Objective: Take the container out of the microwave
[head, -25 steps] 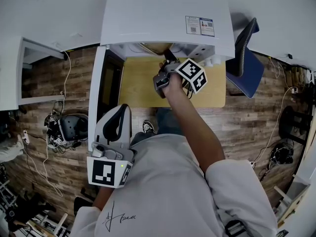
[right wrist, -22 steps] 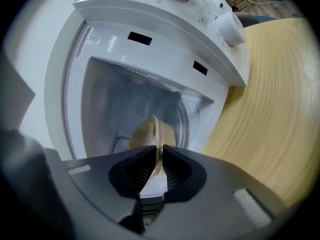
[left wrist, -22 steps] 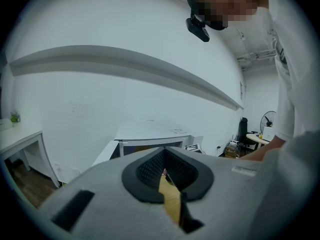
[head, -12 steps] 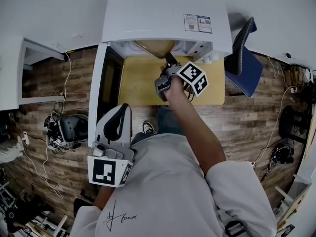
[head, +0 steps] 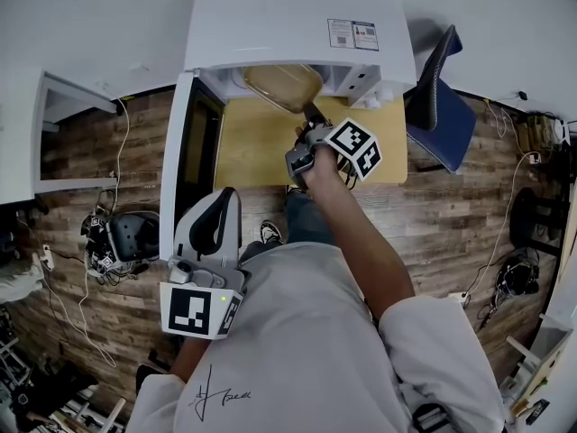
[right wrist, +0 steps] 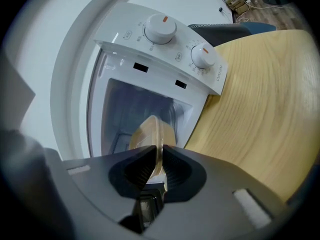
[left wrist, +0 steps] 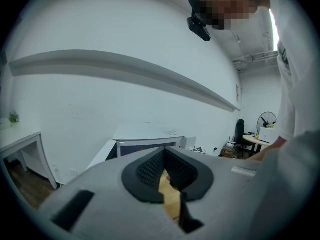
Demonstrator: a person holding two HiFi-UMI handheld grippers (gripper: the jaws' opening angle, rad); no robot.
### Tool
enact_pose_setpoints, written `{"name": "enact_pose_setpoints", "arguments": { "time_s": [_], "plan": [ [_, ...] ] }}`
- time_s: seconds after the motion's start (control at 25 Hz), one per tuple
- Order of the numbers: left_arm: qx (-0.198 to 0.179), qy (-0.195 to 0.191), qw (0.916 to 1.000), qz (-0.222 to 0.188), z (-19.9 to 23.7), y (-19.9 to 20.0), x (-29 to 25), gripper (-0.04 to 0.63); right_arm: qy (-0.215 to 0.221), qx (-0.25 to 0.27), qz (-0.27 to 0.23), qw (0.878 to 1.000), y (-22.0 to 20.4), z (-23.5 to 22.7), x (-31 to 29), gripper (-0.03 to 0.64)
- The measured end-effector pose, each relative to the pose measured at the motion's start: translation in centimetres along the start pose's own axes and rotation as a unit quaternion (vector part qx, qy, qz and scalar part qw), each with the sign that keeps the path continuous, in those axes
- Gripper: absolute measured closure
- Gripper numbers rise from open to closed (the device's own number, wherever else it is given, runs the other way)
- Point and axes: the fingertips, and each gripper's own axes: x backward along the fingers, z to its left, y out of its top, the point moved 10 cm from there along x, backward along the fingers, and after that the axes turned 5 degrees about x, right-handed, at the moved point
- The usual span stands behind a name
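Observation:
A clear, amber-tinted container (head: pixel 281 87) hangs at the mouth of the white microwave (head: pixel 297 16), most of it outside the opening in the head view. My right gripper (head: pixel 311 115) is shut on its near rim. In the right gripper view the thin rim (right wrist: pixel 159 149) is pinched between the dark pads, and the container (right wrist: pixel 150 131) stands in front of the microwave's cavity (right wrist: pixel 140 109). My left gripper (head: pixel 216 207) is held low near the person's body, left of the table, shut with nothing in it. Its jaws (left wrist: pixel 164 151) meet at the tips.
The microwave door (head: pixel 180 170) stands swung open to the left. The microwave sits on a light wooden table (head: pixel 261 152). A blue chair (head: pixel 437 106) is at the right, a white desk (head: pixel 27 124) at the left, and cables and gear (head: pixel 117 242) lie on the floor.
My right gripper has drawn back toward the person with the container, so more of the container shows outside the microwave. The left gripper has barely shifted.

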Motion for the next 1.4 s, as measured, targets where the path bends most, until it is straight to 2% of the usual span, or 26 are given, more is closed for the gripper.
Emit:
{"name": "enact_pose_setpoints", "arguments": {
  "time_s": [0.84,1.4],
  "plan": [
    [0.007,-0.016,0.9997,-0.018,-1.5,0.1,2.8,0.592,0.007,0.027,0.015,1.000,-0.5,-0.4,5.5,0.566],
    [0.018,-0.024,0.9992,-0.026,-2.1,-0.3,4.2,0.592,0.028,0.054,0.005,0.998,-0.3,0.1,10.2,0.566]
  ]
}}
